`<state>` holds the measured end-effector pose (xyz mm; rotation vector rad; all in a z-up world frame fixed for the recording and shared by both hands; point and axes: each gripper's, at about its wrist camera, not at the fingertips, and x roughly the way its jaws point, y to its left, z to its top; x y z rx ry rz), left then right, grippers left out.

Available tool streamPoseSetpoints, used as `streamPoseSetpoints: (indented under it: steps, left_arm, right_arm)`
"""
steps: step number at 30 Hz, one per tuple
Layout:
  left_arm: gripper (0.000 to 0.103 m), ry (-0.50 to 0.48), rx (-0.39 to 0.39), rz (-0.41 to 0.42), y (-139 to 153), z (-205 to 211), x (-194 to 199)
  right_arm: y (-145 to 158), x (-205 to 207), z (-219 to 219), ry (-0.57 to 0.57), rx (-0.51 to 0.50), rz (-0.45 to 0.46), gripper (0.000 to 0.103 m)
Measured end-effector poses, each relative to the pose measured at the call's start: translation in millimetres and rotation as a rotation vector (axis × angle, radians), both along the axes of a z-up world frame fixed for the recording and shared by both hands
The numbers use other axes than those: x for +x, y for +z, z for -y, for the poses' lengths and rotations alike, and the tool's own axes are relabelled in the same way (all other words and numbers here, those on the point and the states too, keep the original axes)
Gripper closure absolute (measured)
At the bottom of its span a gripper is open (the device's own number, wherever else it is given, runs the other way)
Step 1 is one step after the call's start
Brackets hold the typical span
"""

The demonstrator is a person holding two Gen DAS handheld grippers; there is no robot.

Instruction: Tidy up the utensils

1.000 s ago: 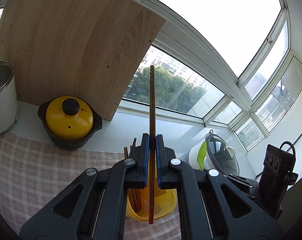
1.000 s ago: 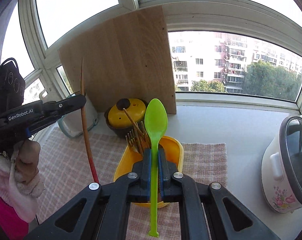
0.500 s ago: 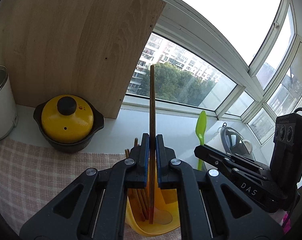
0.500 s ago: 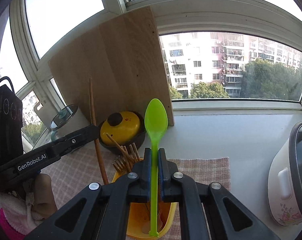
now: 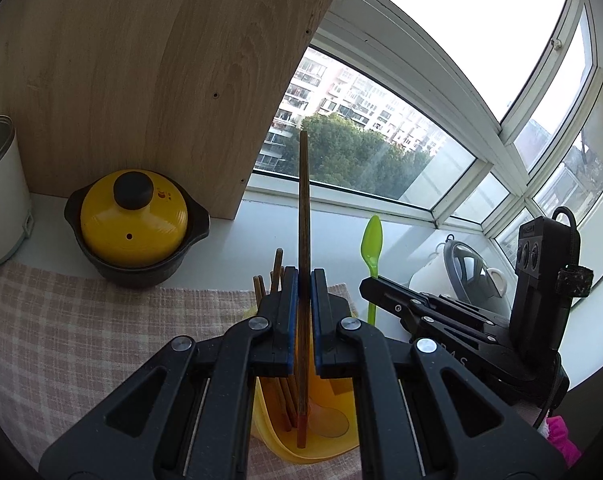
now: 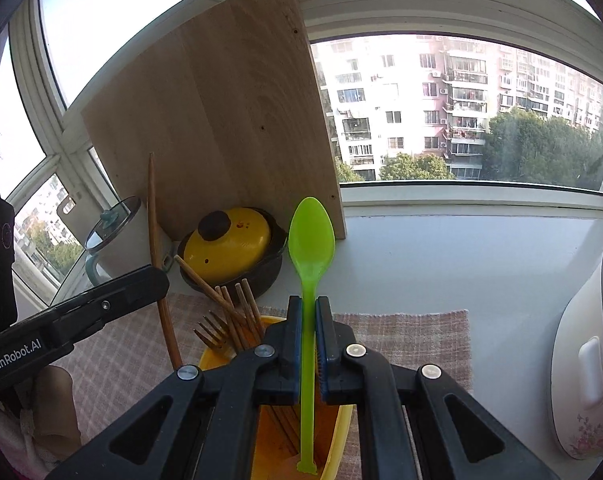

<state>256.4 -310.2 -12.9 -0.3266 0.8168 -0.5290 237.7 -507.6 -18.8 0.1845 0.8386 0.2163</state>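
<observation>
Left gripper (image 5: 303, 280) pinching chopstick (image 5: 304, 216), right gripper (image 6: 307, 308) pinching green spoon (image 6: 311, 240), over crowded yellow holder (image 6: 217, 358), casserole pot (image 5: 135, 224) behind.

So behind my spot there's a yellow-lidded black pot (image 5: 135, 226) sitting right in front of a big wooden board (image 5: 149, 72) leaning on the window. White rice cooker (image 6: 585, 380) off to my right, and a checked cloth (image 5: 61, 328) covers the worktop (image 6: 441, 256).

Bright window daylight; fisheye-warped edges
</observation>
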Motion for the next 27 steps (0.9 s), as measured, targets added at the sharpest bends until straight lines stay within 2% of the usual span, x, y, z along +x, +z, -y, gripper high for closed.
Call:
streamPoseSetpoints:
  steps: [5, 8, 13, 16, 17, 18, 24, 27]
  left_arm:
    - [0.099, -0.018, -0.015, -0.02, 0.2, -1.2, -2.8]
    - [0.099, -0.022, -0.017, -0.031, 0.1, -1.7, -6.3]
    - [0.098, -0.016, -0.002, -0.041, -0.1, -4.7, -12.9]
    - [0.085, -0.01, 0.007, -0.035, 1.2, -7.5, -17.0]
    - [0.077, -0.009, 0.011, -0.032, 1.6, -8.4, -18.6]
    - [0.073, -0.011, 0.014, -0.028, 2.2, -8.8, -20.1]
    - [0.073, -0.008, 0.023, -0.022, 4.5, -15.0, -28.7]
    - [0.073, -0.008, 0.027, -0.021, 6.0, -18.2, -33.0]
  right_arm:
    - [-0.5, -1.2, 4.0, 0.003, 0.002, -0.005, 0.097]
    - [1.6, -2.5, 5.9, -0.01, 0.004, 0.0, 0.08]
    - [2.9, -6.6, 10.1, -0.029, -0.002, 0.0, 0.075]
    - [3.1, -10.3, 11.7, -0.042, -0.003, -0.004, 0.066]
    - [3.3, -11.9, 11.9, -0.045, -0.006, -0.003, 0.058]
    - [4.1, -13.7, 11.4, -0.051, -0.01, 0.002, 0.051]
    - [11.6, -25.0, 8.3, -0.064, -0.028, 0.018, 0.041]
    - [15.3, -30.3, 4.4, -0.062, -0.043, 0.024, 0.041]
